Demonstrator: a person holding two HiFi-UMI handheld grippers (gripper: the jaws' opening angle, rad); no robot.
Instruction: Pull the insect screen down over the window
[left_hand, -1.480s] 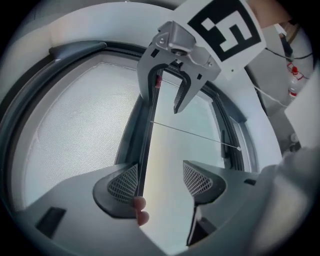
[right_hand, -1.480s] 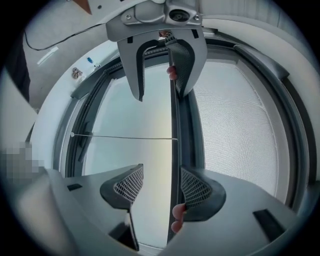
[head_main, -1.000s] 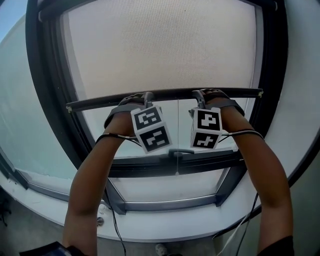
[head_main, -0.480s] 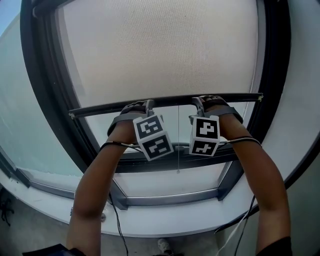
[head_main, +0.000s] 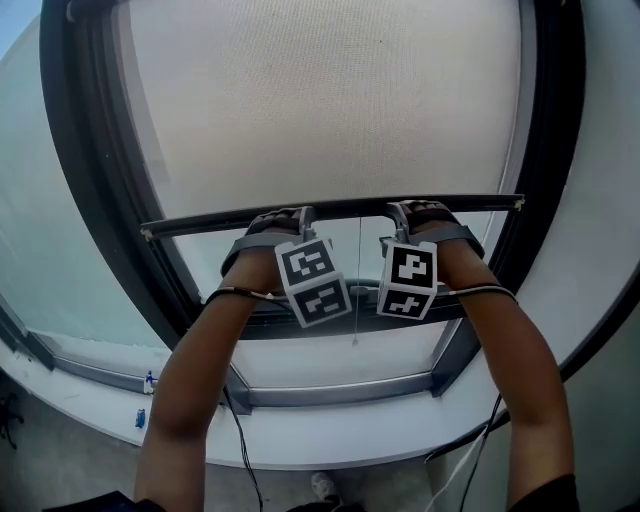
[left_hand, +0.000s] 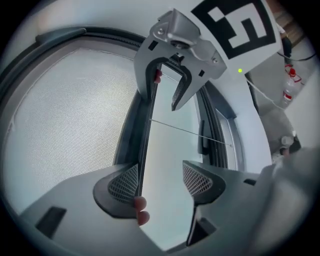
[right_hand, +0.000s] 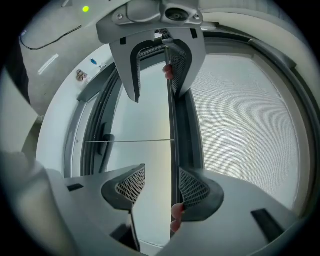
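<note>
The insect screen (head_main: 320, 110) is a pale mesh sheet covering the upper window. Its dark bottom bar (head_main: 200, 221) runs across the head view at mid-height. My left gripper (head_main: 300, 215) and right gripper (head_main: 395, 212) both reach over this bar, side by side near its middle. In the left gripper view the bar (left_hand: 146, 140) lies against the left pad only, and the left gripper (left_hand: 160, 175) is open. The right gripper (right_hand: 161, 182) is open too, with the bar (right_hand: 171, 125) against its right pad. A thin pull cord (right_hand: 125, 141) hangs from the bar.
Below the bar are the dark window frame (head_main: 300, 318) with a handle (right_hand: 105, 145), and the white sill (head_main: 340, 435). Cables (head_main: 240, 460) hang from my arms. Small items lie at lower left (head_main: 147, 382). Bottles (left_hand: 290, 85) stand at the right.
The bottom bar and both grippers sit slightly lower against the window frame than a second ago. Both grippers keep their places on the bar.
</note>
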